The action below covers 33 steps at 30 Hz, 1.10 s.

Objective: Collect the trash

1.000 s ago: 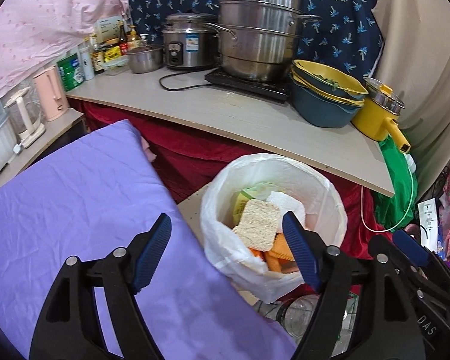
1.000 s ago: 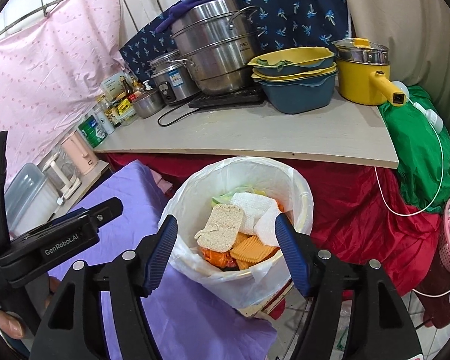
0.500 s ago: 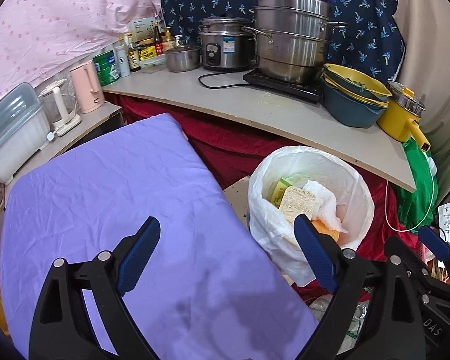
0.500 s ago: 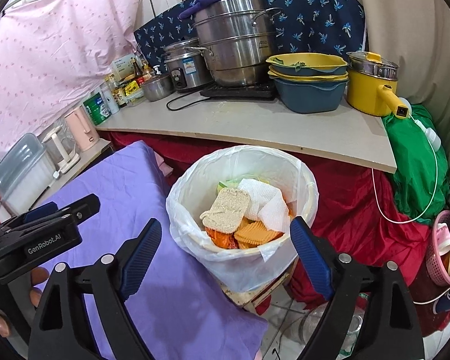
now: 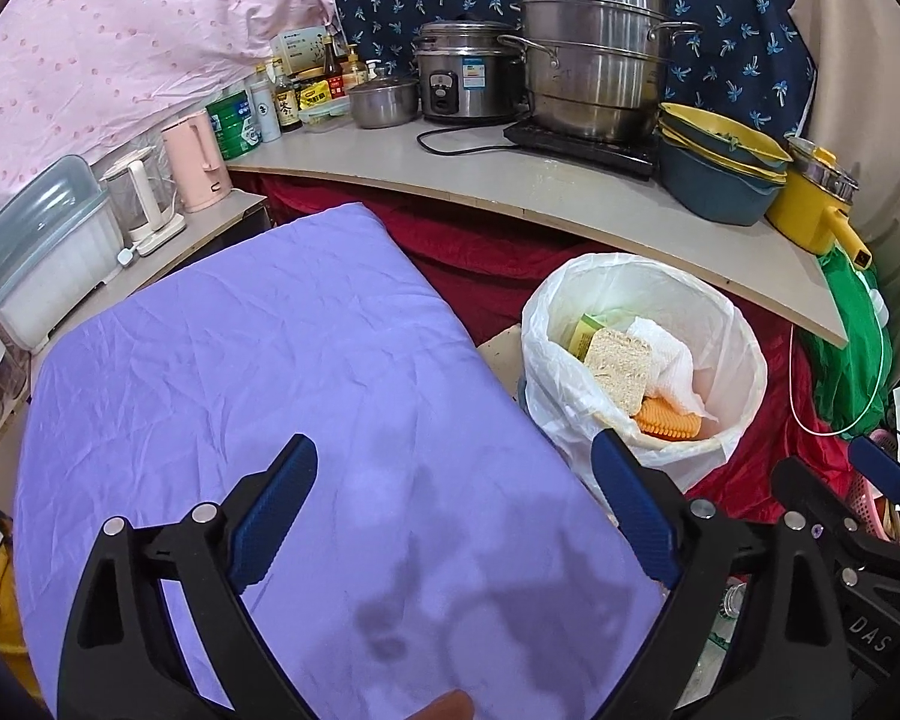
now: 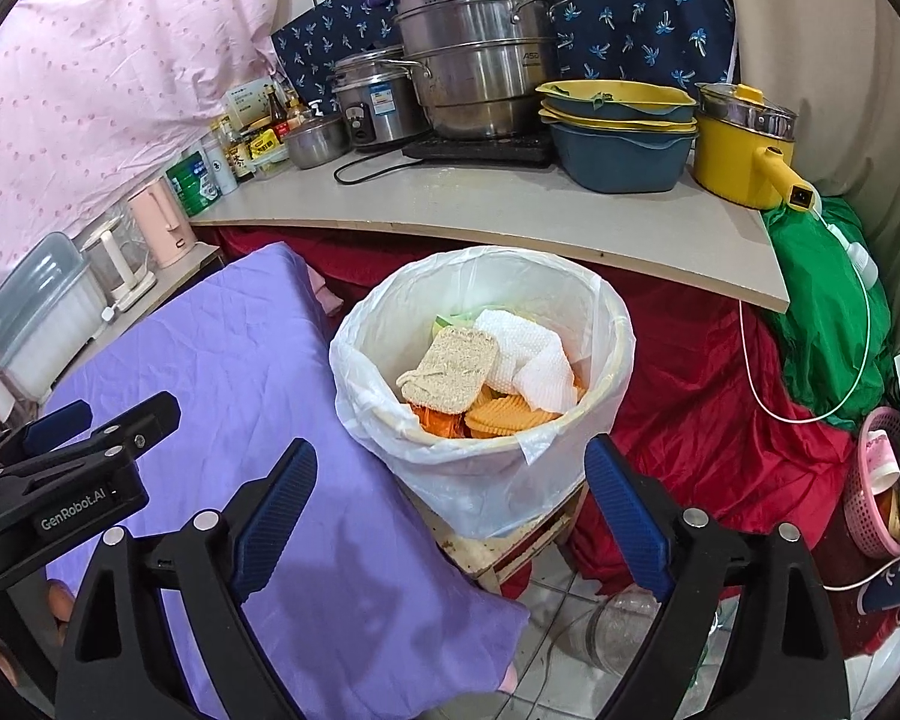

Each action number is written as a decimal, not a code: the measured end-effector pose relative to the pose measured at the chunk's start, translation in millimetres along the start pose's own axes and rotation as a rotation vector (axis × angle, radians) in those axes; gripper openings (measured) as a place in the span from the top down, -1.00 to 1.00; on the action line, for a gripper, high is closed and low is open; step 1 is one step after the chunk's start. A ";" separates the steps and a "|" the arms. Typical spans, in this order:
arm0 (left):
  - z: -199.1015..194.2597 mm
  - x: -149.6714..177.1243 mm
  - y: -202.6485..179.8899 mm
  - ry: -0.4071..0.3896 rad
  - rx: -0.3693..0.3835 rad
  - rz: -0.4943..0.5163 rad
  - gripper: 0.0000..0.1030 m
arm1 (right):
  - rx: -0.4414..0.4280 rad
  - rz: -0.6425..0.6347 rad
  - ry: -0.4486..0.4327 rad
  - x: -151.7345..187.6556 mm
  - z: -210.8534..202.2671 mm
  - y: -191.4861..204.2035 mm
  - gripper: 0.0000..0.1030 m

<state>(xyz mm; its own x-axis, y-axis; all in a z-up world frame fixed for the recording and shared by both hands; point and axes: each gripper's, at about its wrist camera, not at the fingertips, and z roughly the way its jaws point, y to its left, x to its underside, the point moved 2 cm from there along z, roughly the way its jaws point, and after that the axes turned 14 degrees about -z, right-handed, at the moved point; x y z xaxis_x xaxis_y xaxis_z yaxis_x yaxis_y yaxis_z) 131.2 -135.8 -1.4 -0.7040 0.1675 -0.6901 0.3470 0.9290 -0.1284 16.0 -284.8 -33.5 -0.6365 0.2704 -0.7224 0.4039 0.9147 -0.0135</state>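
Observation:
A trash bin lined with a white plastic bag point(image 6: 606, 324) point(image 5: 546, 330) stands on a low wooden stool beside a table with a purple cloth point(image 5: 240, 372) point(image 6: 222, 372). Inside lie a slice of bread point(image 6: 453, 369) point(image 5: 618, 363), a white paper towel point(image 6: 528, 354), orange ridged crisps point(image 6: 504, 414) and some green packaging. My left gripper point(image 5: 453, 504) is open and empty above the purple cloth, left of the bin. My right gripper point(image 6: 450, 498) is open and empty just in front of and above the bin.
A counter point(image 6: 510, 210) behind the bin carries steel pots, a rice cooker, stacked yellow and blue bowls point(image 6: 621, 132), a yellow pot and bottles. Red cloth hangs under it. A green bag point(image 6: 828, 300) and a pink basket point(image 6: 876, 480) are at right. A glass jar point(image 6: 624, 624) stands on the tiled floor.
Both grippers have drawn back and up from the bin. The left one has swung left over the purple cloth. Both stay open and empty.

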 end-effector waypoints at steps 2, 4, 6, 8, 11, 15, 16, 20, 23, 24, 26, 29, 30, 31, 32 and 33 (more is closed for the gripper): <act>-1.5 2.3 0.7 -0.001 -0.002 -0.001 -0.72 | 0.002 -0.004 0.004 2.4 -0.1 0.6 -0.68; -3.2 4.8 1.2 -0.001 -0.003 -0.001 -0.72 | 0.002 -0.005 0.007 4.6 -0.2 1.2 -0.68; -3.6 6.2 1.1 -0.004 -0.008 0.005 -0.72 | 0.004 -0.007 0.010 6.7 0.0 1.8 -0.68; -3.6 9.0 1.5 -0.001 -0.012 0.008 -0.72 | 0.006 -0.012 0.018 9.1 1.0 2.5 -0.68; -3.9 12.7 2.2 0.000 -0.018 0.007 -0.72 | 0.004 -0.013 0.023 11.6 2.4 2.3 -0.68; -3.0 17.2 2.6 0.006 -0.027 0.009 -0.72 | 0.005 -0.011 0.030 16.2 4.9 1.2 -0.68; -2.4 18.4 2.7 0.007 -0.027 0.010 -0.72 | 0.005 -0.011 0.031 17.2 5.3 1.1 -0.68; -0.1 21.2 3.0 0.012 -0.033 0.011 -0.72 | 0.006 -0.006 0.034 19.5 6.9 -0.6 -0.68; 3.3 22.8 3.3 0.026 -0.033 0.005 -0.72 | 0.007 -0.006 0.040 20.0 9.2 -1.4 -0.68; 4.5 23.5 3.6 0.030 -0.034 0.004 -0.72 | 0.008 -0.006 0.042 20.2 10.1 -1.6 -0.68; 5.8 24.7 3.0 0.033 -0.038 0.005 -0.72 | 0.008 -0.006 0.045 20.5 11.4 -1.8 -0.68; 8.1 26.6 2.8 0.043 -0.040 0.005 -0.72 | 0.012 -0.008 0.046 22.4 13.1 -1.8 -0.68; 8.7 26.9 2.5 0.046 -0.038 0.005 -0.72 | 0.014 -0.008 0.048 22.7 13.9 -1.6 -0.68; 9.9 27.6 2.0 0.050 -0.036 0.006 -0.72 | 0.014 -0.008 0.049 23.1 14.5 -1.6 -0.68; 10.9 28.2 1.7 0.054 -0.037 0.007 -0.72 | 0.012 -0.007 0.051 23.7 15.1 -1.6 -0.68; 12.0 28.7 1.4 0.059 -0.040 0.006 -0.72 | 0.011 -0.007 0.053 24.1 15.6 -1.4 -0.68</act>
<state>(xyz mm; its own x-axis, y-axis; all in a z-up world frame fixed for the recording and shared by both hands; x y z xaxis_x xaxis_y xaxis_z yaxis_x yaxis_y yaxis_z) 118.9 -133.6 -30.0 -0.7375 0.1912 -0.6477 0.3272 0.9402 -0.0950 10.4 -284.3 -61.7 -0.6728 0.2799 -0.6848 0.4067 0.9132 -0.0264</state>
